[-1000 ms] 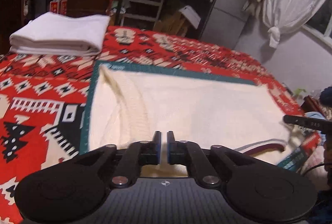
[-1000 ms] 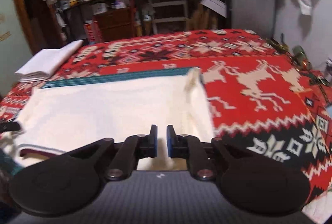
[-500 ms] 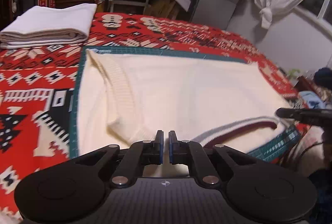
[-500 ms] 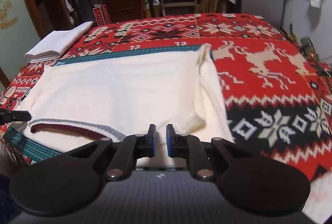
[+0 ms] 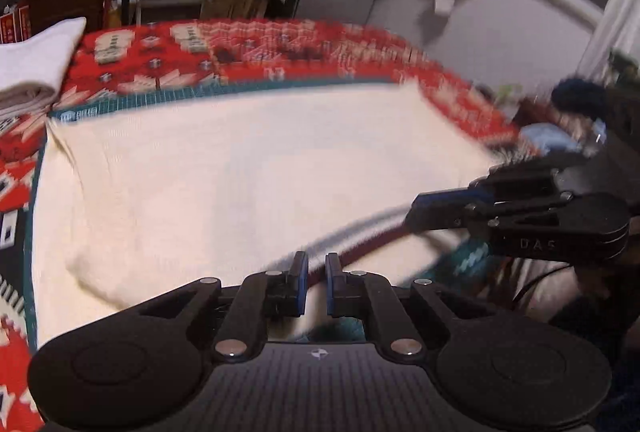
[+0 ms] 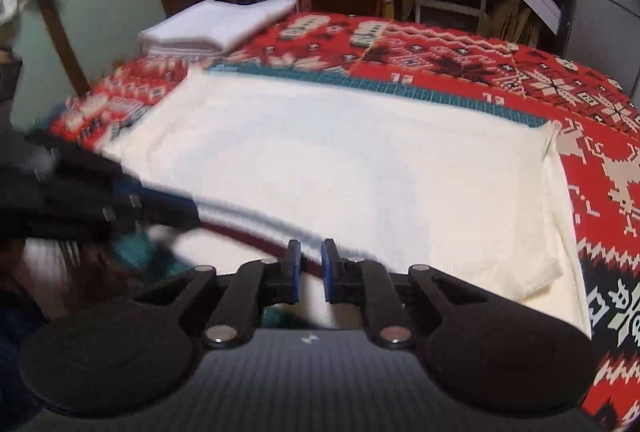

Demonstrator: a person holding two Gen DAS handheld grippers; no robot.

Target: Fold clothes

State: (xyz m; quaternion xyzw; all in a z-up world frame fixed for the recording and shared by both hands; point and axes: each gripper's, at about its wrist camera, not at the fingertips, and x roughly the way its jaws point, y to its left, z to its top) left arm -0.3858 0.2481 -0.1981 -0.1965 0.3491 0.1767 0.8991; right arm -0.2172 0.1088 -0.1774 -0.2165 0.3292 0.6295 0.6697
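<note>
Cluttered shelving fills the top of both views; below it a red patterned blanket (image 6: 460,48) covers the bed, with a green cutting mat (image 6: 400,86) upon it. Centre frame, a cream knitted sweater (image 6: 340,168) lies spread on the mat, its maroon-striped hem (image 5: 360,244) at the near edge. Folded white cloth (image 6: 216,24) sits upper left in the right view. Left gripper (image 5: 317,286) and right gripper (image 6: 309,270) each show a narrow gap between the blue pads; whether hem cloth is pinched there cannot be told. Each gripper crosses the other's view at hem level. Risk: a grip catching only one knit layer would let the sweater sag and crease; uneven lifting would skew any fold.
</note>
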